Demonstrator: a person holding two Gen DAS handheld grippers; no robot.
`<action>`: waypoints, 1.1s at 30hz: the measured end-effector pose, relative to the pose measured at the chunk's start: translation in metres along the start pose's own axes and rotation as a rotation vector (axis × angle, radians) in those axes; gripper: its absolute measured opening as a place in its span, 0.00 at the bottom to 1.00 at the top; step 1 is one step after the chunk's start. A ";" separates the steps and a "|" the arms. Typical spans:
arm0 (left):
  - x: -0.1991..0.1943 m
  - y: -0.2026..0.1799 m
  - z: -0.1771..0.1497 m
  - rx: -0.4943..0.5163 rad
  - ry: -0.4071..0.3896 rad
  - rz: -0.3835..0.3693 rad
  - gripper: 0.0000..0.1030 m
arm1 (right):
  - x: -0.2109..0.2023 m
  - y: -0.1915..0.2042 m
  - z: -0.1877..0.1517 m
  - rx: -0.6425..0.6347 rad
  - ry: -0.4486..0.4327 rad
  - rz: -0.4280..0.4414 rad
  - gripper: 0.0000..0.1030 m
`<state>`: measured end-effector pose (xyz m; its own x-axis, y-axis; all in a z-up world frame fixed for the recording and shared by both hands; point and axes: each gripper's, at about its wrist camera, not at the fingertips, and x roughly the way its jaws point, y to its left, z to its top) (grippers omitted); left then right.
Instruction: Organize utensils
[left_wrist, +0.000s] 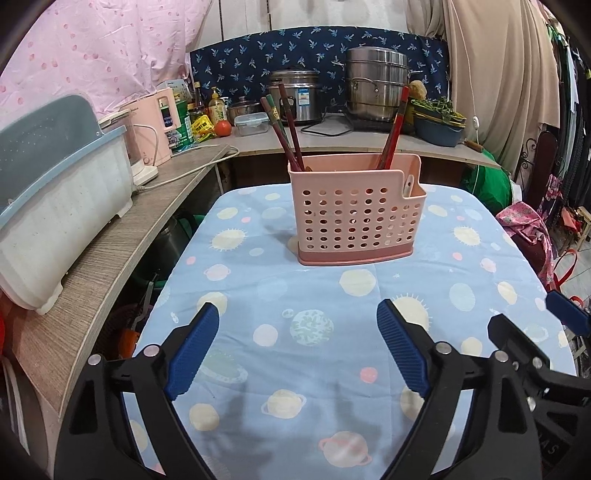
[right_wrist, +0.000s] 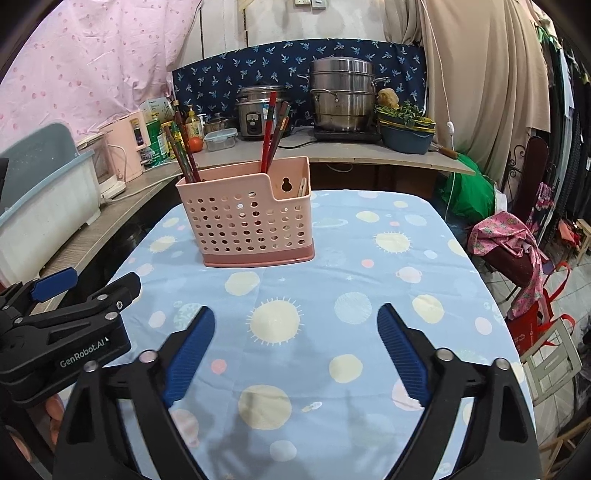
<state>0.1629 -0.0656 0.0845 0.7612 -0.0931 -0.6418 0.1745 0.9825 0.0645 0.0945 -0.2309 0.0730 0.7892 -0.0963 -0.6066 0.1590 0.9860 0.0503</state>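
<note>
A pink perforated utensil holder (left_wrist: 354, 214) (right_wrist: 247, 221) stands upright on the blue planet-print tablecloth (left_wrist: 314, 369) (right_wrist: 332, 277). Dark red chopsticks (left_wrist: 290, 129) (right_wrist: 183, 151) lean out of its left section, and more chopsticks (left_wrist: 395, 129) (right_wrist: 271, 133) out of its middle section. A pale utensil tip (left_wrist: 408, 184) (right_wrist: 303, 186) shows in the low side pocket. My left gripper (left_wrist: 297, 314) is open over the cloth, well short of the holder, nothing between its blue pads. My right gripper (right_wrist: 295, 314) is open too, beside the left one and empty.
A white and blue dish rack (left_wrist: 55, 206) (right_wrist: 44, 206) sits on the wooden shelf at left. The back counter holds a rice cooker (left_wrist: 295, 96) (right_wrist: 258, 110), a steel steamer pot (left_wrist: 376, 85) (right_wrist: 343, 96), a tomato (left_wrist: 222, 127) and bottles. A chair with pink cloth (right_wrist: 509, 240) stands at right.
</note>
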 end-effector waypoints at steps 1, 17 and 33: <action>0.000 0.000 -0.001 0.002 0.000 0.002 0.83 | 0.001 0.001 0.000 -0.005 0.003 -0.005 0.84; 0.009 0.002 -0.008 -0.002 0.030 0.015 0.90 | 0.007 0.003 -0.003 -0.001 0.036 -0.020 0.88; 0.012 0.007 -0.010 -0.003 0.034 0.032 0.91 | 0.012 0.004 -0.005 0.008 0.048 -0.030 0.94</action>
<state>0.1674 -0.0582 0.0693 0.7447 -0.0564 -0.6650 0.1490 0.9853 0.0833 0.1021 -0.2271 0.0618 0.7545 -0.1191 -0.6454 0.1871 0.9816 0.0375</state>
